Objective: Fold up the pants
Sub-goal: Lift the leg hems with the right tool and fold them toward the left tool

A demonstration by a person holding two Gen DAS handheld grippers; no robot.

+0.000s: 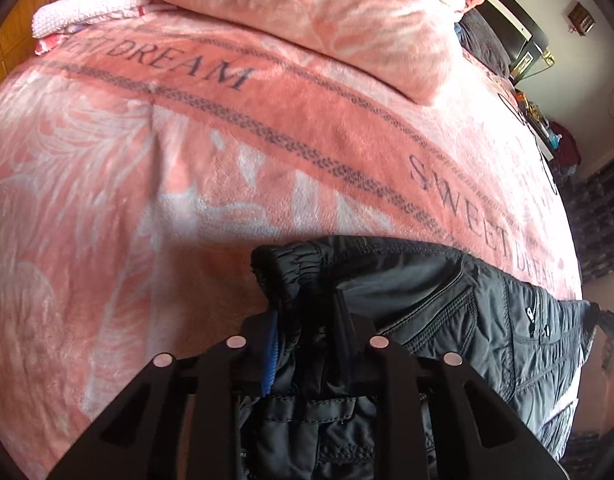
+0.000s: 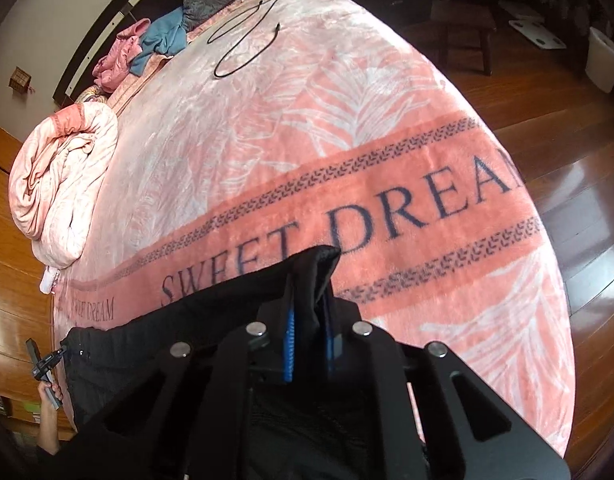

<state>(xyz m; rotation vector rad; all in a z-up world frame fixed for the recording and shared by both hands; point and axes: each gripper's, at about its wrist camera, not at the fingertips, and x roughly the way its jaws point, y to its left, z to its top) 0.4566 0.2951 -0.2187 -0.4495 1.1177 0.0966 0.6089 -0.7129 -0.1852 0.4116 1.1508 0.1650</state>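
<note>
Left wrist view looks along the left gripper (image 1: 307, 320), whose two fingers are drawn close together and pinched on a bunched, elasticated edge of the black pants (image 1: 447, 312). A strip of blue finger pad (image 1: 270, 356) shows against the fabric on one side. From that pinch the pants stretch away across the near edge of the pink blanket (image 1: 187, 160), just below its printed "SWEET DREAM" band, with stitched seams and a pocket opening facing up. At the far end of the pants, small and dim, the other tool meets the cloth, though I cannot make out its fingers from here. Beyond the band, a folded pink quilt (image 1: 327, 12) is piled at the far side of the blanket.

Right wrist view shows the right gripper (image 2: 309, 332) nearly closed too, its blue-lined fingers (image 2: 289, 340) clamped on a dark fold of the pants (image 2: 211, 304) that stands up in a peak between them, overlapping the lettering on the blanket (image 2: 387, 100). The pants run off to the side along the blanket's edge to the left gripper (image 2: 47, 364), held in a hand (image 2: 53, 394) there. A black cable (image 2: 243, 40) lies looped on the blanket well beyond the band, and crumpled pink and blue clothes (image 2: 143, 48) sit by its far edge.
</note>
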